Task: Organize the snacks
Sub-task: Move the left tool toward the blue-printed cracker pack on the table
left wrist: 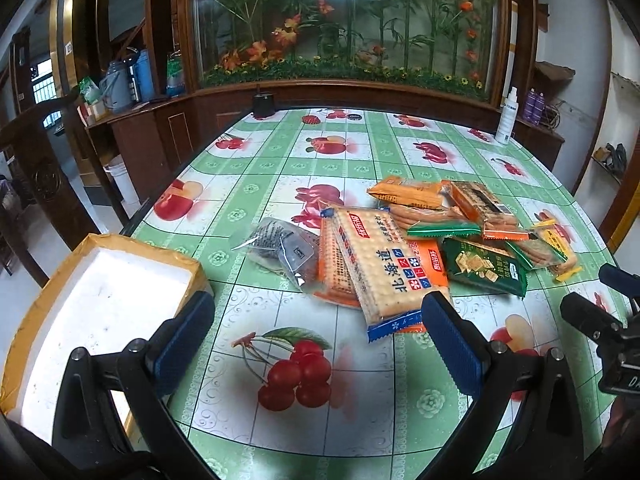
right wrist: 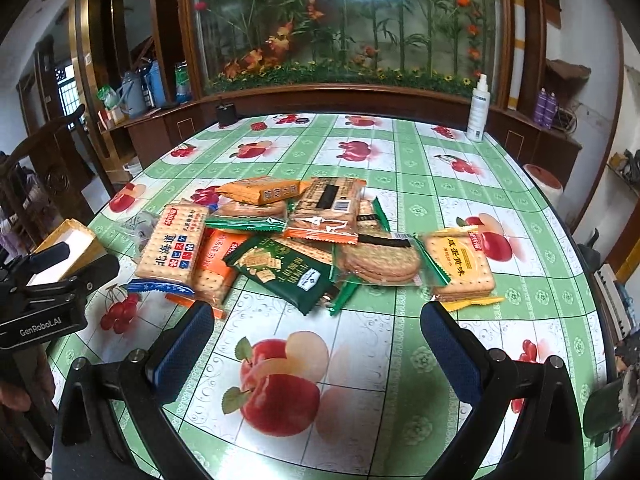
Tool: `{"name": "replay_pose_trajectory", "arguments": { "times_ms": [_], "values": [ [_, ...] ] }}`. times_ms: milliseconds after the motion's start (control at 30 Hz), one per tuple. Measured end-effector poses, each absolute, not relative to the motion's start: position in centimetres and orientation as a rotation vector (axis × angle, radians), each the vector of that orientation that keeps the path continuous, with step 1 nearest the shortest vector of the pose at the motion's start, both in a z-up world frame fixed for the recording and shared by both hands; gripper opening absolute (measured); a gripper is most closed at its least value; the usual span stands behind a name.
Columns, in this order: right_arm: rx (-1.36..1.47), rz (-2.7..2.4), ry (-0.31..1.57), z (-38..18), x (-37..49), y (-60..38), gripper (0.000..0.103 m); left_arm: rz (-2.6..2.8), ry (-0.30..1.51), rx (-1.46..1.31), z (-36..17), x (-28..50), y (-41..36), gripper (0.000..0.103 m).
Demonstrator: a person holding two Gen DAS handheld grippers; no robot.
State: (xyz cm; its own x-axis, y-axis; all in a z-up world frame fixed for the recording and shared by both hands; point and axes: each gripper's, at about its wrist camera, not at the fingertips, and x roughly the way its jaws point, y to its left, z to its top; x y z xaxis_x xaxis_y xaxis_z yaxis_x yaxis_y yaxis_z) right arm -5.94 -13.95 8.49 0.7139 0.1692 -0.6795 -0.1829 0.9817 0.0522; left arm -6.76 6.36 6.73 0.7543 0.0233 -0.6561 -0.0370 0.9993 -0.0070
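Note:
A pile of snack packets lies mid-table: a blue-trimmed cracker pack [left wrist: 376, 268] [right wrist: 172, 246], a dark green packet [left wrist: 482, 266] [right wrist: 286, 270], orange packets [left wrist: 408, 192] [right wrist: 260, 190], a round-biscuit pack [right wrist: 380, 260], a yellow cracker pack [right wrist: 460, 262] and a clear grey packet [left wrist: 280, 246]. An empty white foam box [left wrist: 92, 312] [right wrist: 70, 246] sits at the table's left edge. My left gripper [left wrist: 318, 344] is open and empty, just short of the pile, beside the box. My right gripper [right wrist: 318, 344] is open and empty, just short of the pile.
The table [left wrist: 304, 432] wears a green fruit-print cloth. A white spray bottle [left wrist: 507, 116] [right wrist: 478, 110] and a small black object [left wrist: 263, 105] stand at the far edge. A wooden cabinet with a flower display lies behind. A wooden chair [left wrist: 36, 168] stands left.

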Motion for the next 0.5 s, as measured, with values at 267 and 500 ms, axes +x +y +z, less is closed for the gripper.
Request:
{"name": "replay_pose_trajectory", "arguments": {
  "times_ms": [267,500],
  "values": [
    [-0.029,0.215,0.744,8.8,-5.8,-13.4,0.103,0.039,0.716,-0.029,6.8,-6.3,6.5,0.103],
    [-0.026,0.22,0.76,8.3,-5.1,-13.2,0.103,0.052,0.725,-0.025,6.5,-5.6,6.5,0.103]
  ]
}}
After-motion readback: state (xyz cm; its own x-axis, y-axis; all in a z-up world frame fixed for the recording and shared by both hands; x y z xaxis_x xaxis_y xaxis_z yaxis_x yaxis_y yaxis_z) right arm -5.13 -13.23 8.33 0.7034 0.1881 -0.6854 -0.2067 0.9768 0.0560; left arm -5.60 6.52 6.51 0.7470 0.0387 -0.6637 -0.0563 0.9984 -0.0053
